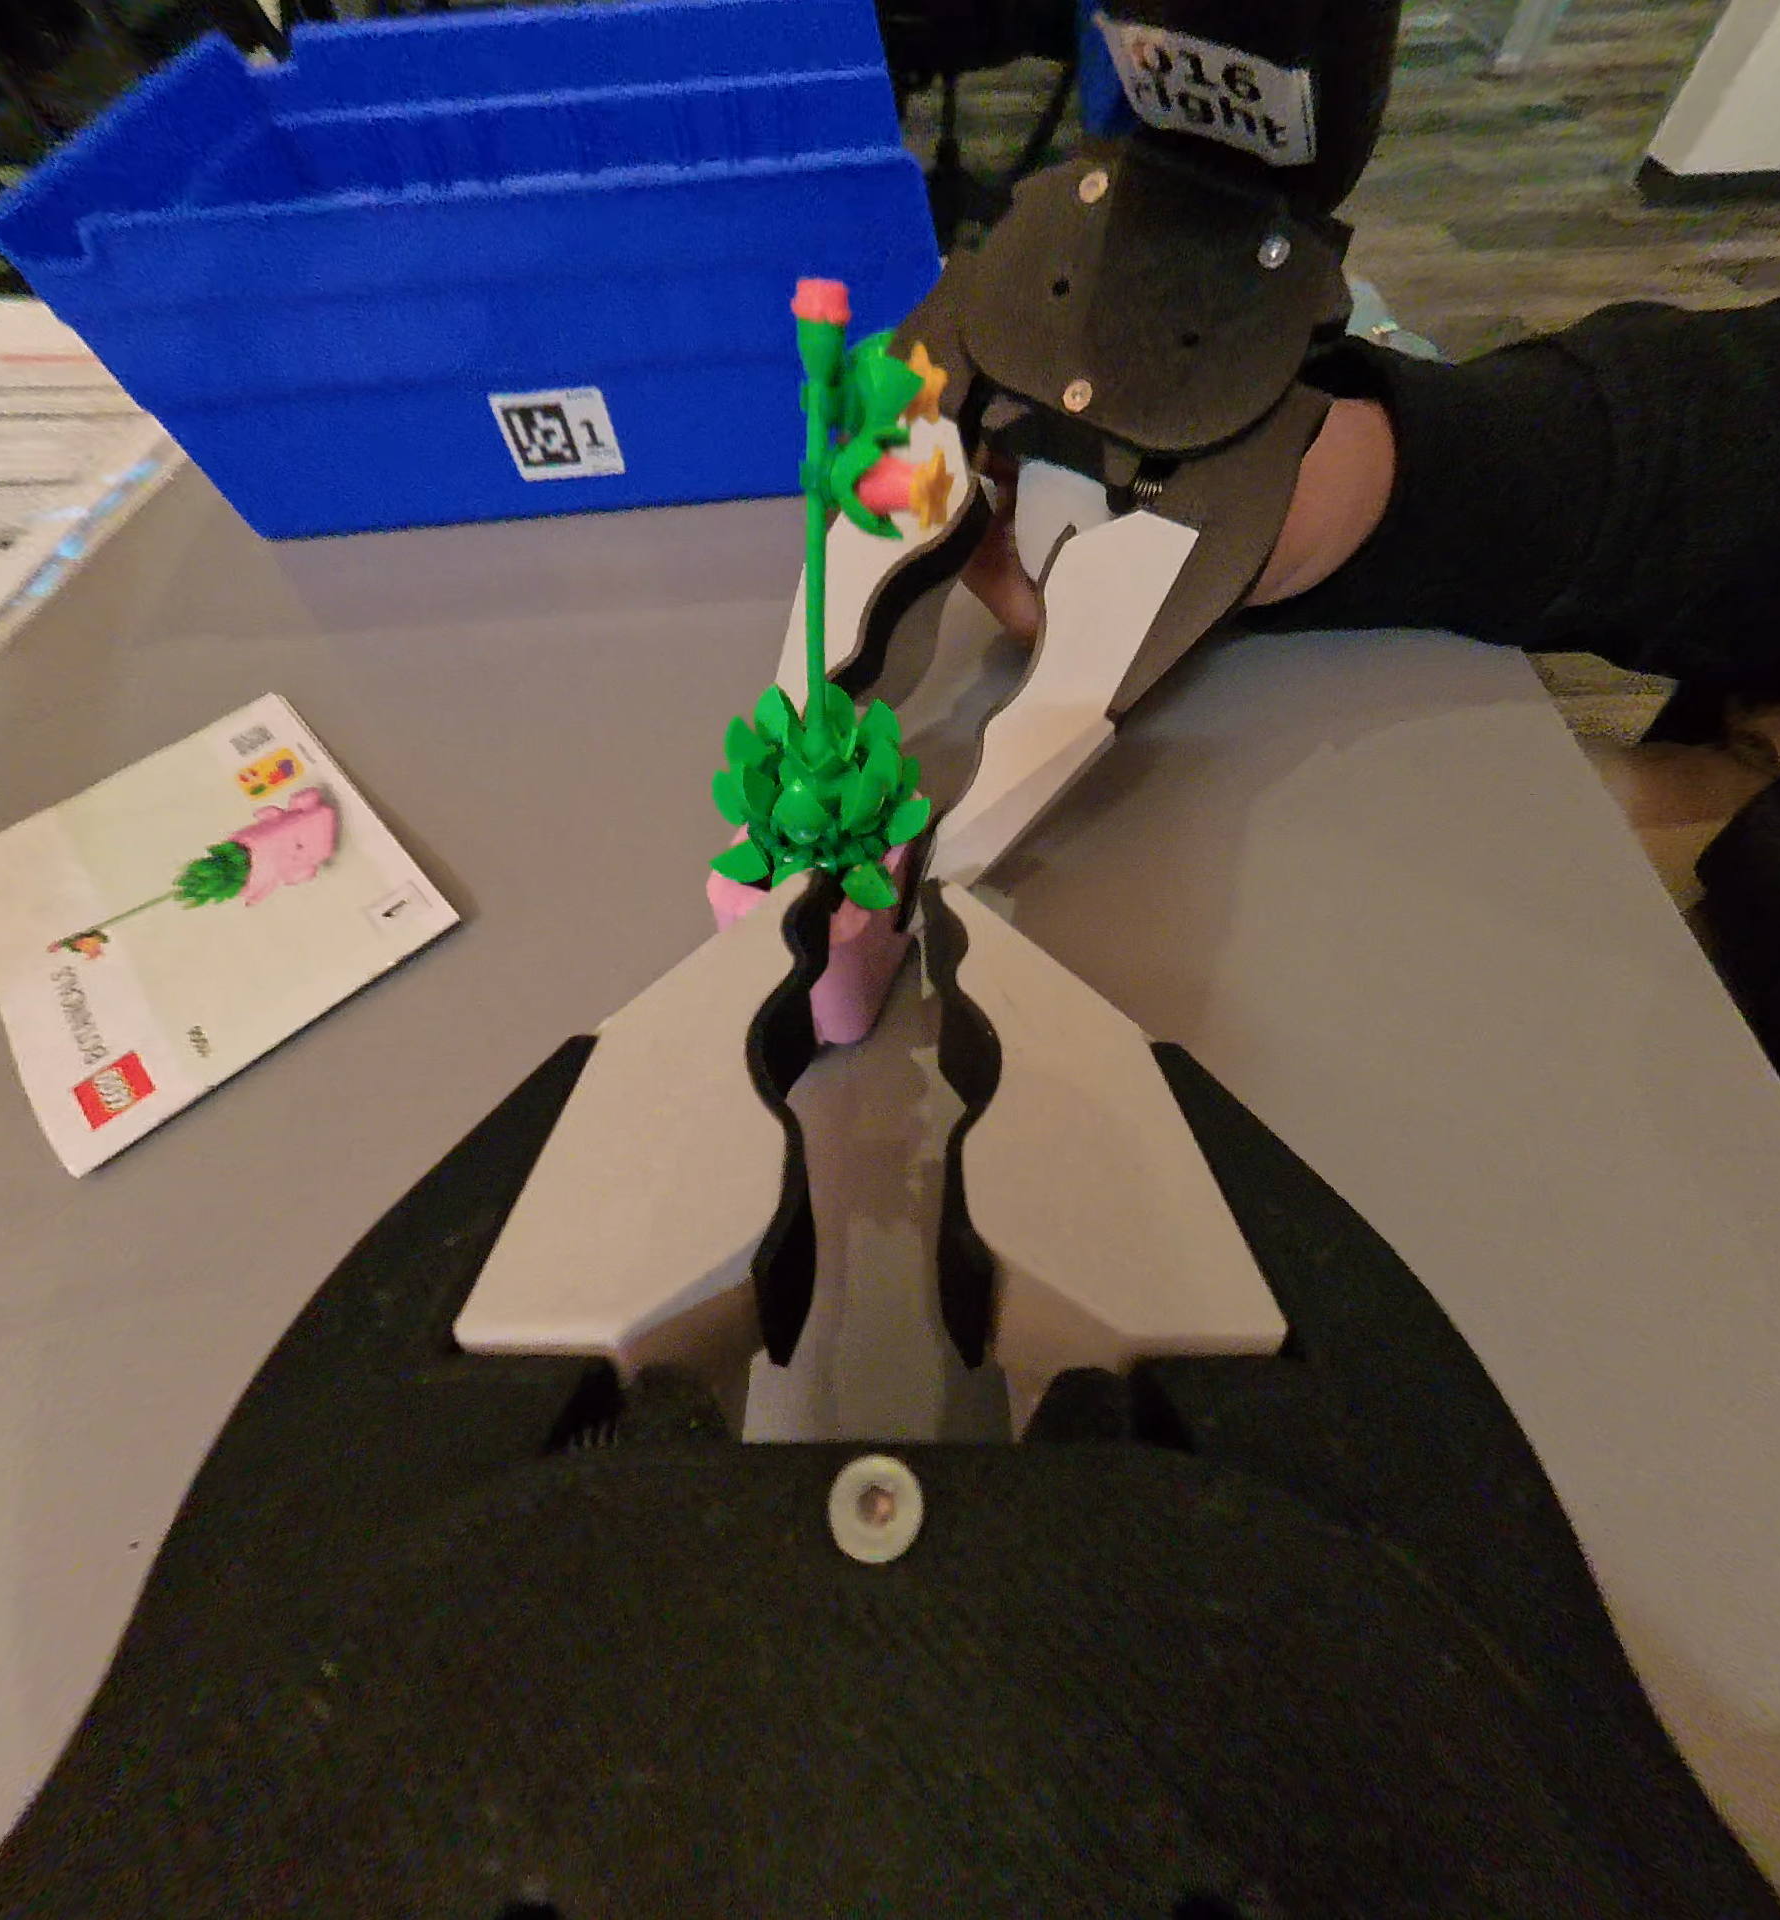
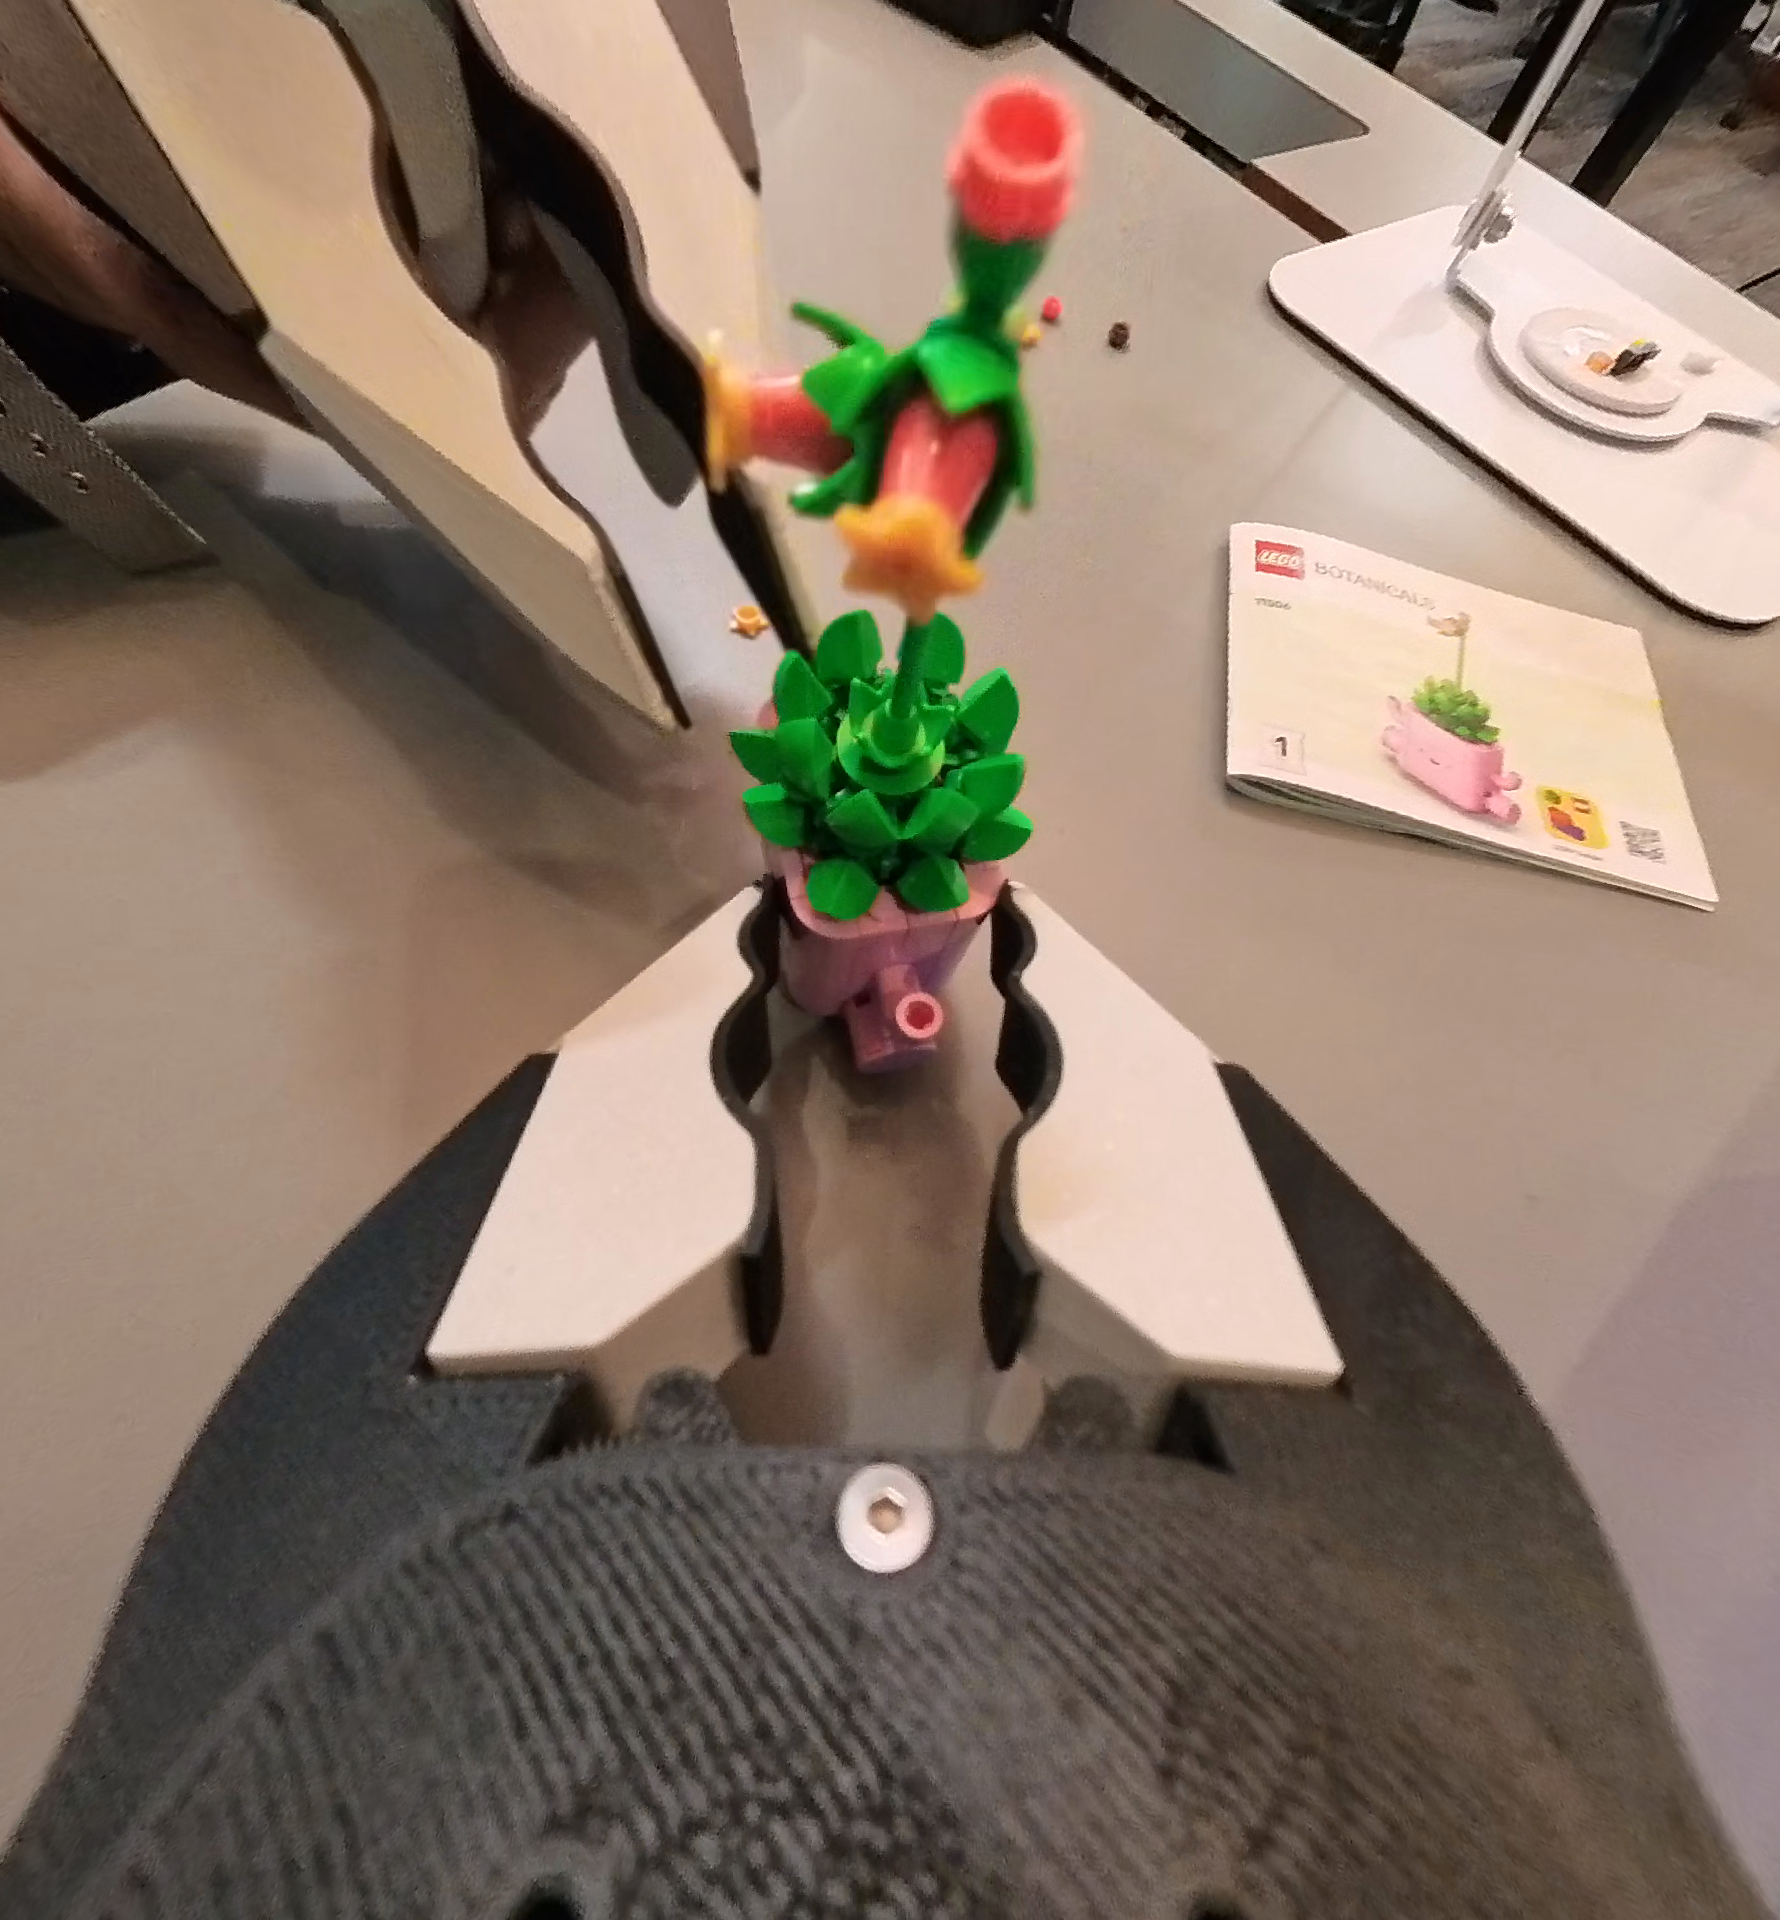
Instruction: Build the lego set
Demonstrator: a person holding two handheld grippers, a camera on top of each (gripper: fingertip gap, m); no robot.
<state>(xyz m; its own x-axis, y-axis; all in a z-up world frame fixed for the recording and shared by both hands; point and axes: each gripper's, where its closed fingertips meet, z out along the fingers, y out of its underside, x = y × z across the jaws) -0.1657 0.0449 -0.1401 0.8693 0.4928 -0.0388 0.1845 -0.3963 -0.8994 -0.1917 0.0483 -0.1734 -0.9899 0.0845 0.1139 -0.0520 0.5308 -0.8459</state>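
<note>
A pink Lego pot stands on the grey table. It carries green leaves, and a tall green stalk rises from them with pink and orange flowers at the top. My left gripper is closed on the pot's near side. My right gripper holds the same pot from the opposite side, with both fingertips against its rim. In the left wrist view the right gripper comes in from behind the plant. In the right wrist view the flowers lean toward the camera.
A blue bin stands at the back. The instruction booklet lies left of the plant and also shows in the right wrist view. A white stand base and small loose pieces lie beyond. A black-sleeved arm rests at the table's right edge. Tip to tip, the grippers are about 5 cm apart.
</note>
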